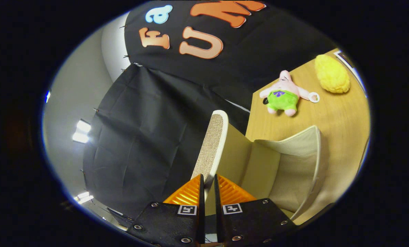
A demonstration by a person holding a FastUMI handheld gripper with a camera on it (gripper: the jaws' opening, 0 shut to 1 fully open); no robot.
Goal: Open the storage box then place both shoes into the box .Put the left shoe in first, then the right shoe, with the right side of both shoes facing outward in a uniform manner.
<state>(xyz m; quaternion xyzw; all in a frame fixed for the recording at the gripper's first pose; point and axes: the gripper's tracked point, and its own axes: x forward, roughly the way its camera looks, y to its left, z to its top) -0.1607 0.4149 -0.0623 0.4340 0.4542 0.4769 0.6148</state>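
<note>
1. To the left, a pale grey room wall carries bright light patches, and the black cloth of the booth hangs in front of it, creased and pinned along its edge.
2. The gripper has its two orange fingers drawn narrow, pinching the lower end of the raised lid, a woven beige panel with a cream rim that stands up edge-on between them.
3. Just right of the lid, the storage box stands open on the wooden desk, its cream fabric walls showing and its inside looking bare.
4. Beyond the box, near the desk's far edge, lies a pink star-shaped plush toy in green shorts.
5. Further right, near the far corner, sits a yellow fuzzy object.
</note>
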